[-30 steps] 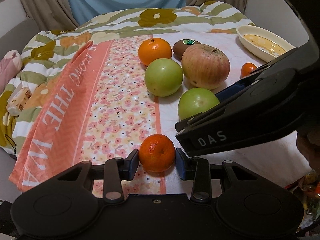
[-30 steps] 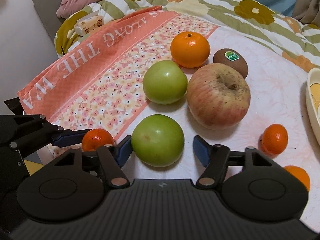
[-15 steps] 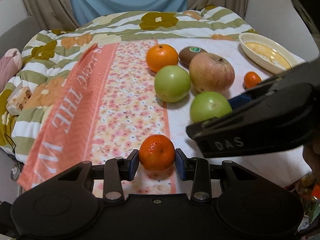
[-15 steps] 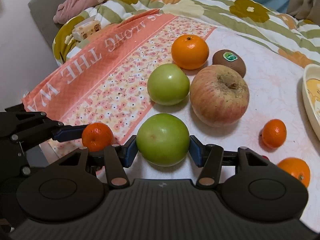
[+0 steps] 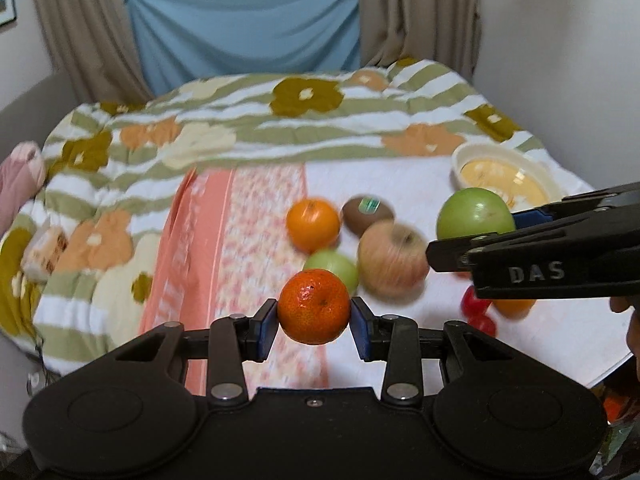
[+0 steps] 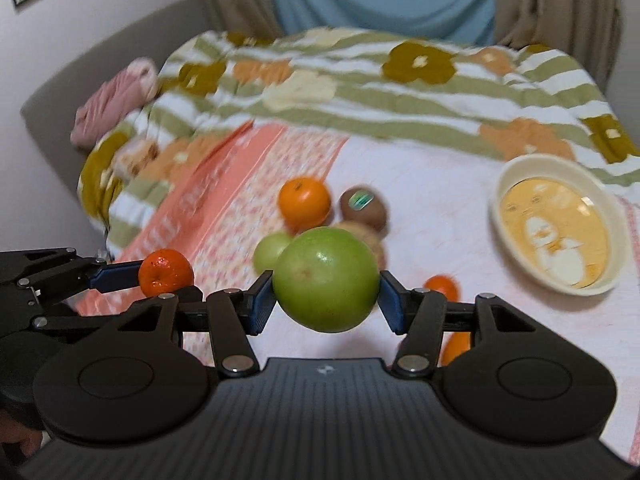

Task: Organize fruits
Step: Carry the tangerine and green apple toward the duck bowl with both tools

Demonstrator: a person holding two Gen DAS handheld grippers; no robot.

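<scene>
My left gripper [image 5: 314, 326] is shut on a small mandarin [image 5: 314, 306] and holds it above the table; it also shows in the right wrist view [image 6: 166, 273]. My right gripper [image 6: 326, 306] is shut on a green apple [image 6: 326, 280], lifted clear of the table; the apple also shows in the left wrist view [image 5: 475, 215]. On the table lie an orange [image 5: 313, 224], a kiwi [image 5: 368, 214], a large red-yellow apple [image 5: 394, 258] and a second green apple [image 5: 334, 270].
A cream bowl [image 6: 556, 236] stands at the right of the table. More small mandarins [image 6: 442, 286] and red fruits [image 5: 478, 312] lie near the front right. A floral cloth [image 5: 256, 220] and a striped blanket [image 5: 280, 128] cover the far side.
Both grippers have risen from the table with their fruit, the mandarin in the left and the green apple in the right. The views now look further across the table.
</scene>
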